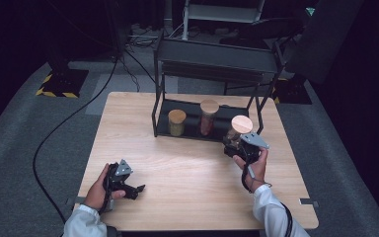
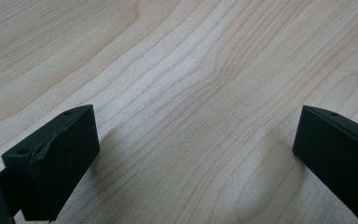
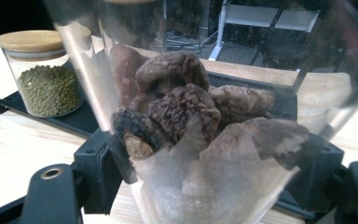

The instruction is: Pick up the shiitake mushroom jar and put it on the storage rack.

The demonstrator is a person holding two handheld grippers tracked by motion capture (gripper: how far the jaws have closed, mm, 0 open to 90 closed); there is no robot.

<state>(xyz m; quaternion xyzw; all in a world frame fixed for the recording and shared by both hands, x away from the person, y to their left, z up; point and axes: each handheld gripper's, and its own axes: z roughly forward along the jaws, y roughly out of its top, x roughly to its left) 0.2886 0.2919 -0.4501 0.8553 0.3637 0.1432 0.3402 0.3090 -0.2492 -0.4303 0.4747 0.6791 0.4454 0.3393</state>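
Clamped in the right tongs point(image 1: 238, 146) at the rack's point(image 1: 158, 106) right front: jar of dried mushrooms point(image 1: 238, 132), not yet shelved beside two jars already standing there; left tongs point(image 1: 133, 189) apart and idle over the table point(image 1: 187, 168).

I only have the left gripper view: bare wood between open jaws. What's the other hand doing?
Observer: The right gripper is shut on a glass jar with a wooden lid, at the rack's right end.
Operator: What's in it?
Observer: Dried mushrooms, seen through the glass in the right gripper view.
Operator: Anything else on the rack?
Observer: Two lidded jars stand on the rack's bottom shelf: a short one of green beans and a taller one beside it.
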